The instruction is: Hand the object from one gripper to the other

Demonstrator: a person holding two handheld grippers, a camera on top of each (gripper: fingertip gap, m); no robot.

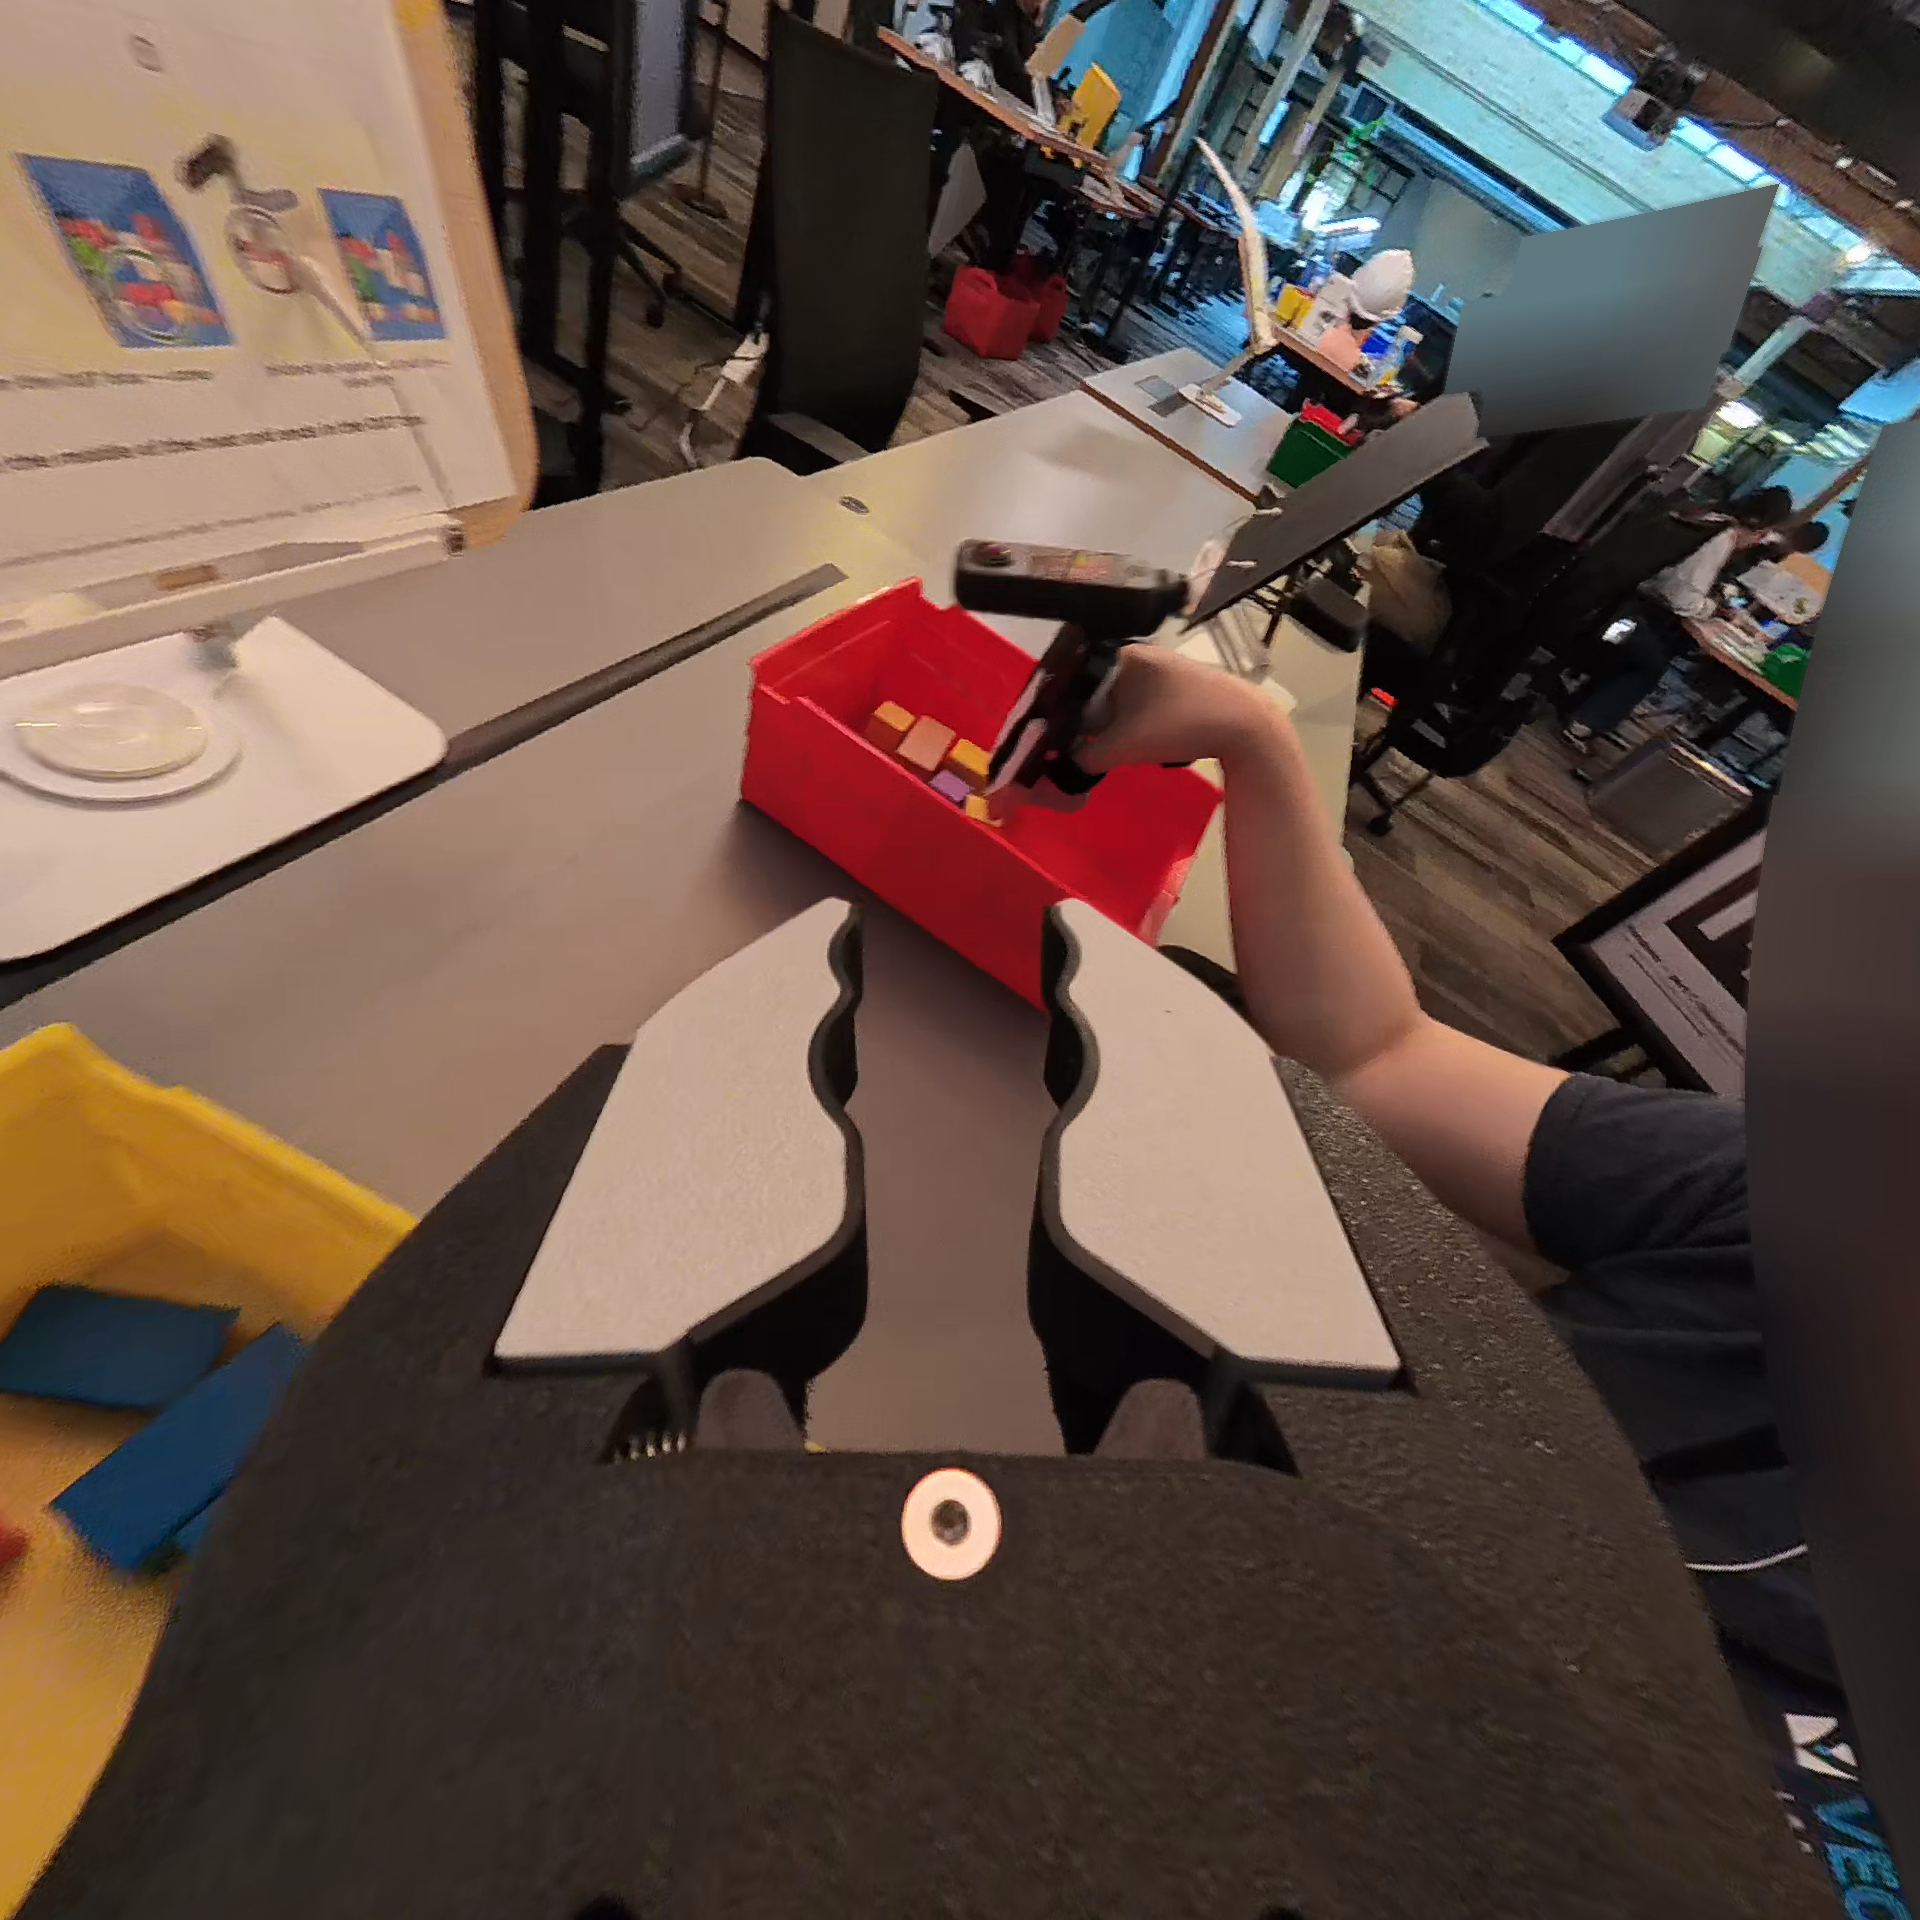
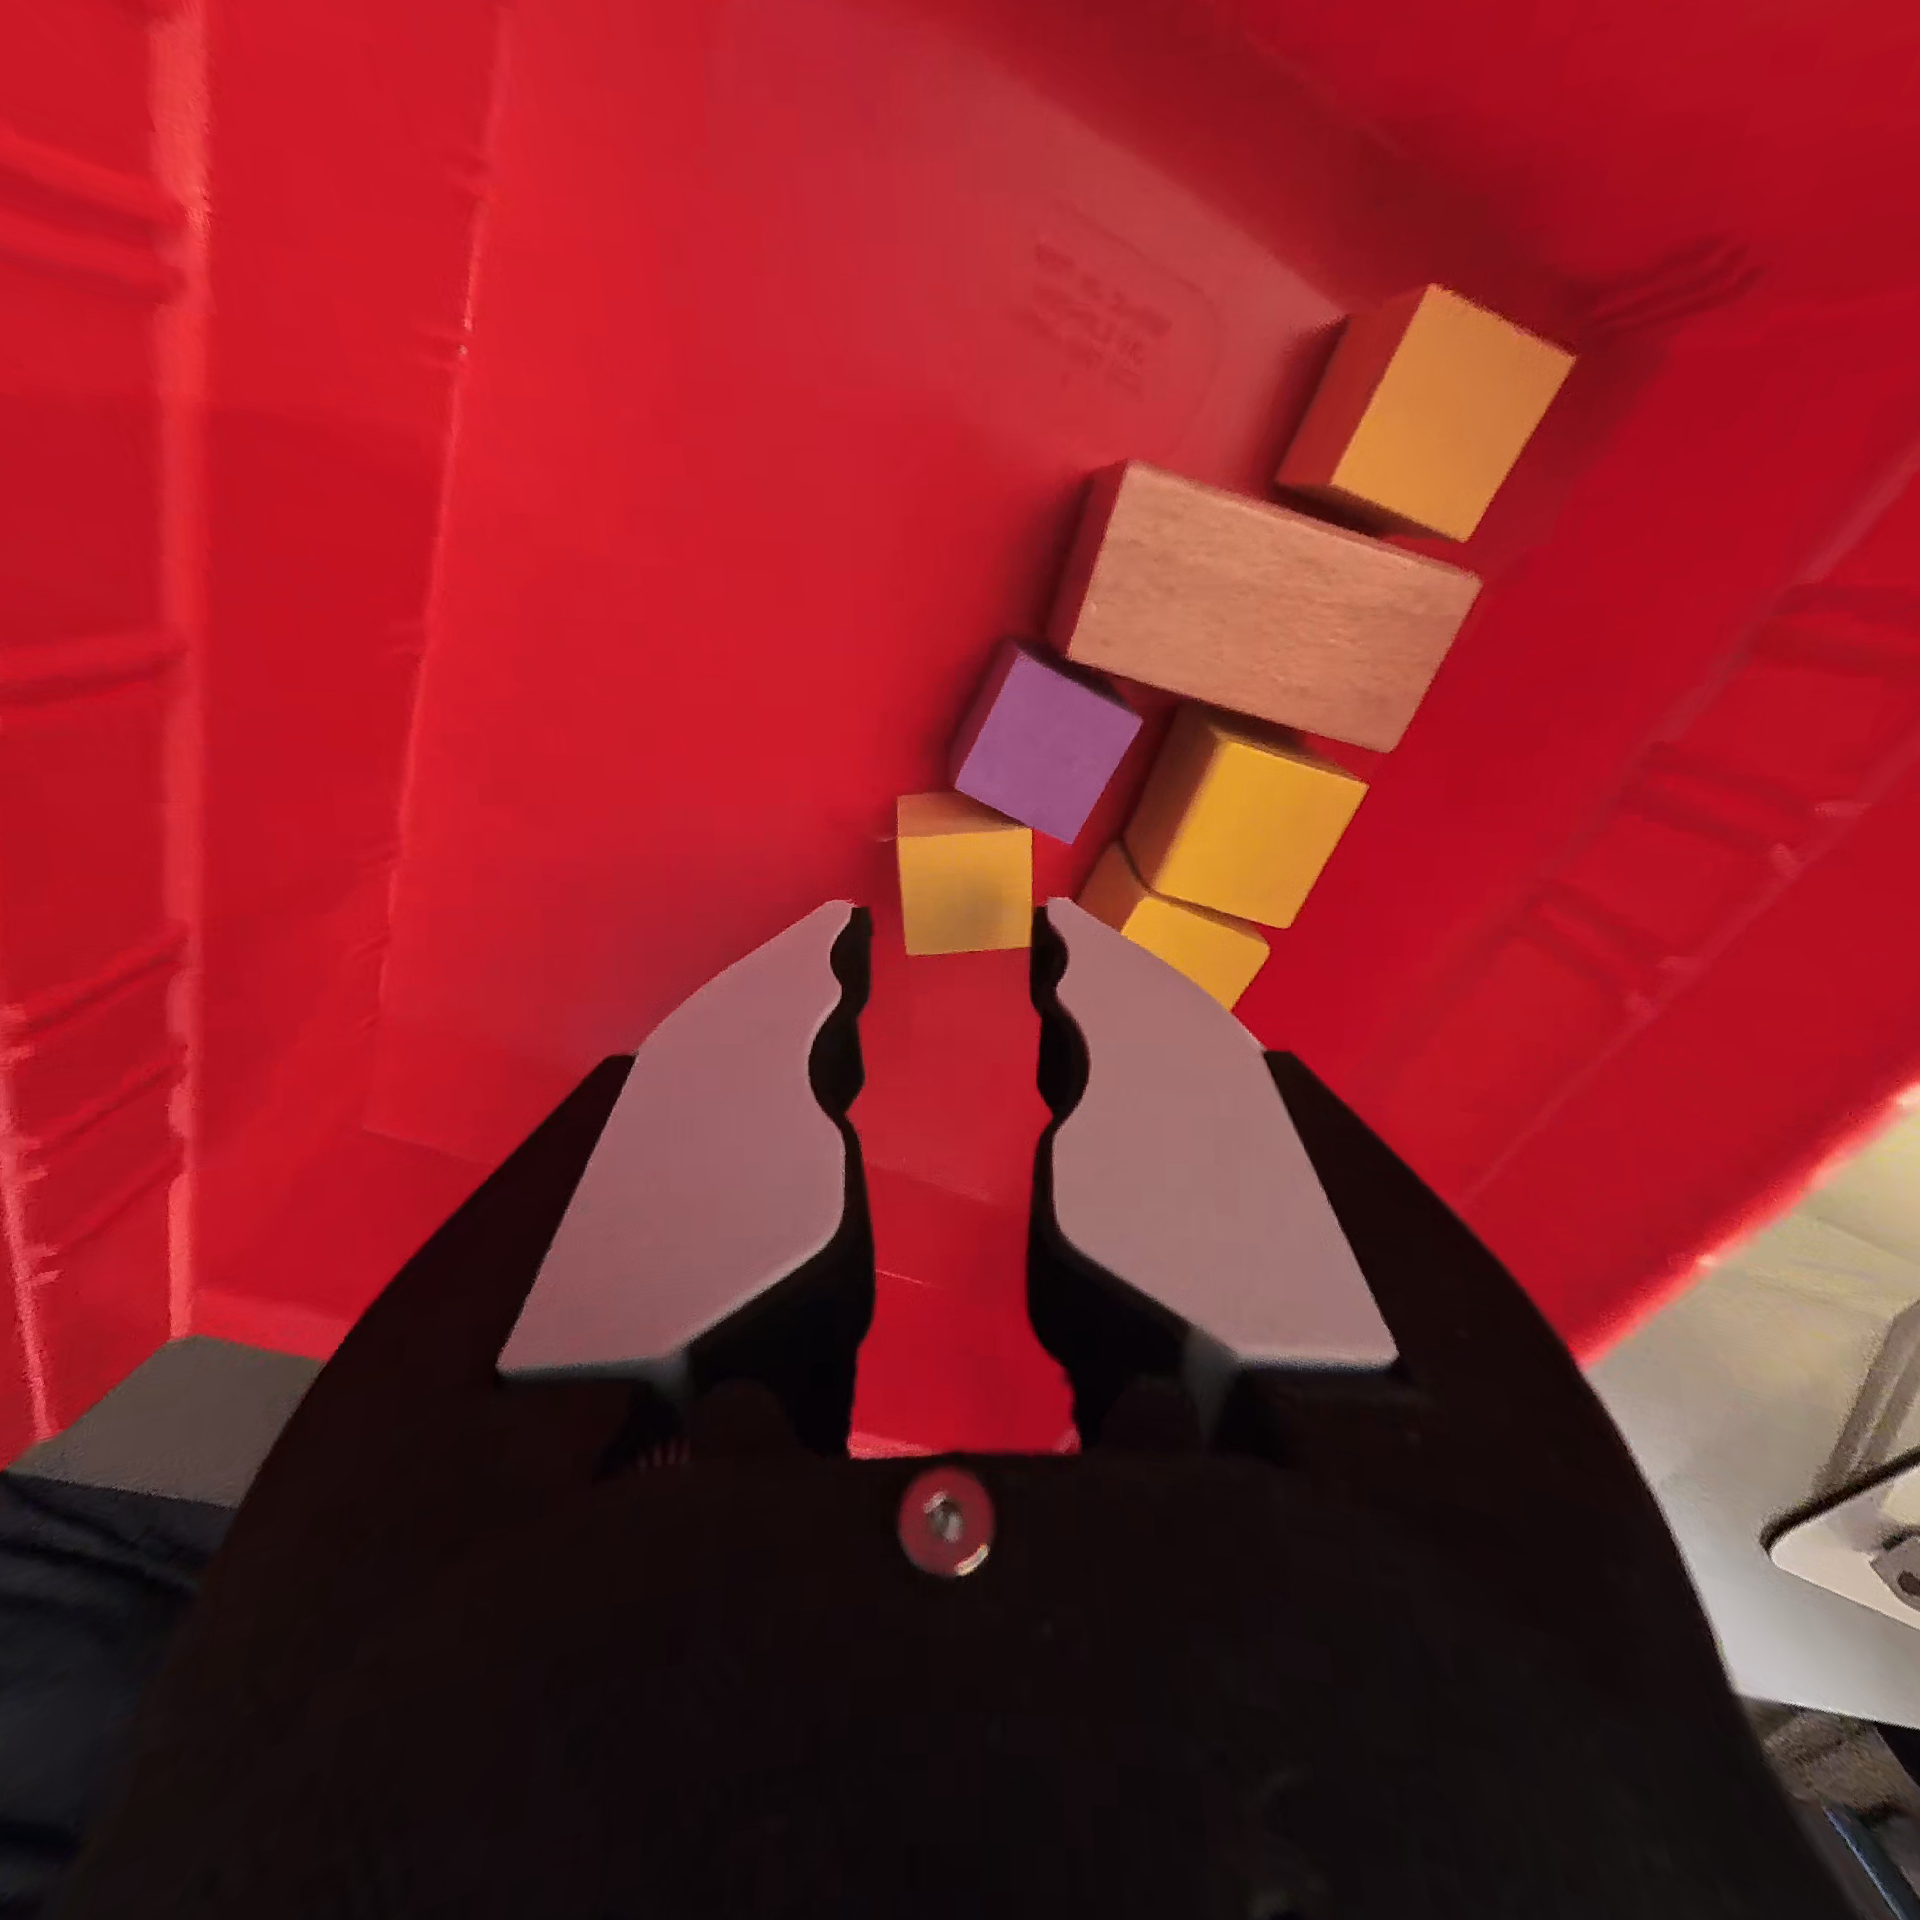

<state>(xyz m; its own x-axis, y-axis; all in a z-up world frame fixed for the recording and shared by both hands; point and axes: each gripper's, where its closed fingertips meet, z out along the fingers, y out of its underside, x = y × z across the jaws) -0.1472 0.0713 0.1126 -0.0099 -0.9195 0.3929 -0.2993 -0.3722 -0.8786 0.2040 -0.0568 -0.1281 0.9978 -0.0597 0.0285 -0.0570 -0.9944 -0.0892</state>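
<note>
6 wooden blocks lie clustered on the floor of the red plastic bin (image 2: 727, 416), and the right gripper (image 2: 951, 920) hangs over them with its jaws parted, holding nothing. Its tips flank the small yellow cube (image 2: 964, 883), the likely object to pick. To grip it well, I would lower squarely until the scalloped grey fingers (image 2: 727, 1143) straddle 2 opposite flat faces, keeping clear of the purple cube (image 2: 1044, 743) touching its far corner and the yellow block (image 2: 1195, 940) just beside the right tip. Painted faces look smooth and may slip, so a centred clamp matters. The left gripper (image 1: 951, 920) waits over the dark table (image 1: 520, 883), spread and empty, beside a yellow bin (image 1: 125, 1143).
</note>
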